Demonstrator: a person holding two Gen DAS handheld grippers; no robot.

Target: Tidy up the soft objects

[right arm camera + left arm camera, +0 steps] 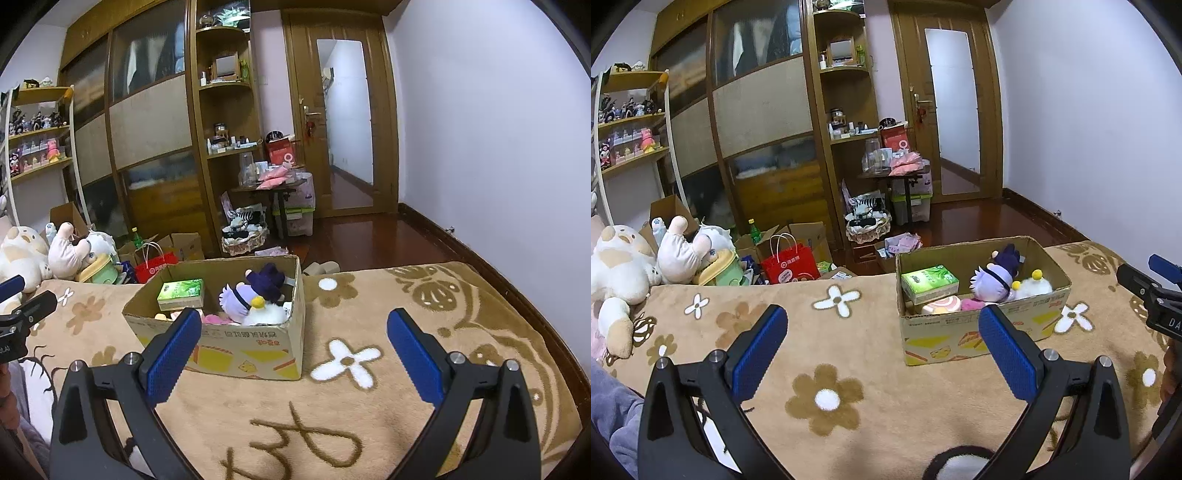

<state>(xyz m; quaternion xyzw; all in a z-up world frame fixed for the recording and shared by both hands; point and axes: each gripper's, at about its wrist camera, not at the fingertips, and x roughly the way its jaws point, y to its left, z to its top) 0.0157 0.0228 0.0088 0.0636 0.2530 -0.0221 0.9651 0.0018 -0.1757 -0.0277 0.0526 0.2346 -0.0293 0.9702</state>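
An open cardboard box [982,325] [236,343] stands on the tan flowered blanket [849,343]. Inside it lie a purple-haired plush doll [997,280] [255,291], a white fluffy toy with yellow knobs [1034,284] [266,312], a green tissue pack [929,282] [181,291] and a pink swirl cushion [942,304]. My left gripper [882,332] is open and empty, just left of the box. My right gripper [293,336] is open and empty, over the box's right front corner. Large white and beige plush toys [620,266] [26,254] lie at the blanket's left end.
Beyond the blanket's far edge the floor holds a red paper bag [790,264], open cartons, a green bottle [755,230] and a basket [868,225]. A wooden wardrobe, shelves and a door [945,107] line the far wall. A purple sleeve [617,417] shows at lower left.
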